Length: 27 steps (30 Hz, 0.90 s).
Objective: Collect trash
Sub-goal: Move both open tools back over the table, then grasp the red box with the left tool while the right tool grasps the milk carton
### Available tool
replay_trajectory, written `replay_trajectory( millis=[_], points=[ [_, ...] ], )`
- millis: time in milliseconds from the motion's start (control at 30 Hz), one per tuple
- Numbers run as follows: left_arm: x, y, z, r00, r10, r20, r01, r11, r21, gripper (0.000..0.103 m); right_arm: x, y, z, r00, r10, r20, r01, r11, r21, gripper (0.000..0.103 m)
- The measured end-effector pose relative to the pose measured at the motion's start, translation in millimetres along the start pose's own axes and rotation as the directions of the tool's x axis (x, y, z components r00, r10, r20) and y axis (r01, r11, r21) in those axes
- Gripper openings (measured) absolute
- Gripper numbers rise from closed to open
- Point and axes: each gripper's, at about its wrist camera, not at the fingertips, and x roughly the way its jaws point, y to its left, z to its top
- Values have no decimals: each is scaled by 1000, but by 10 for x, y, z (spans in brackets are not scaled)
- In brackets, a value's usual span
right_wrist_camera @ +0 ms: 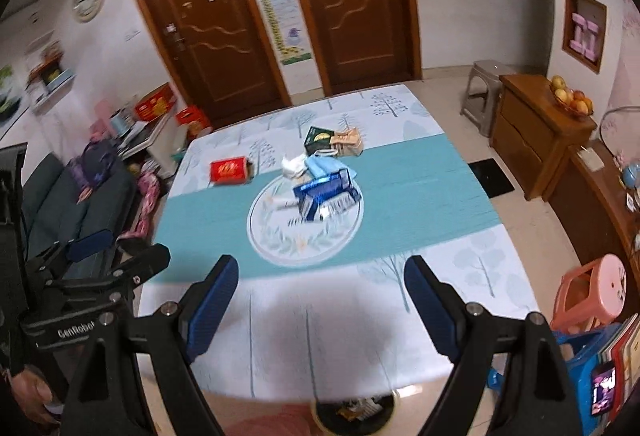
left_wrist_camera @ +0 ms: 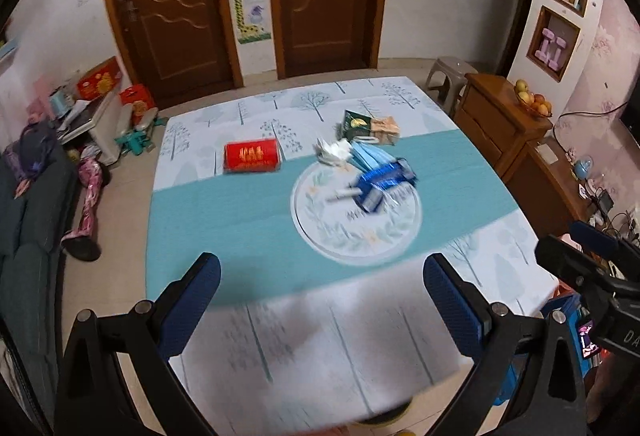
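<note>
A heap of trash lies mid-table: a blue wrapper, blue face masks, crumpled white tissue, a green packet and a tan packet. A red box sits apart to the left. My left gripper hovers open over the near table edge, holding nothing. My right gripper is likewise open and empty, short of the heap. A bin with trash inside shows below the near edge.
The table wears a teal-and-white tree-print cloth. A sofa stands left, a wooden cabinet with a fruit bowl right, a pink stool near right, a grey stool and two doors beyond.
</note>
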Motion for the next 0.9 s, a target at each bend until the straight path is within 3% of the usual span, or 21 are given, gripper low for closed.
replay_trajectory(
  millis=[233, 433, 733, 900],
  points=[
    [696, 478, 710, 997, -34, -63, 37, 999, 39, 100, 625, 258, 438, 998, -60, 0, 60, 996, 71, 85],
    [1172, 806, 1031, 992, -57, -109, 60, 998, 21, 100, 1108, 403, 674, 996, -81, -40, 83, 994, 64, 85],
    [1721, 1251, 1181, 977, -91, -190, 91, 996, -8, 100, 1768, 408, 969, 990, -59, -126, 72, 993, 99, 85],
    [2042, 1364, 1163, 963, -102, -251, 121, 991, 61, 100, 2091, 343, 1025, 983, -30, -179, 57, 988, 143, 85]
  ],
)
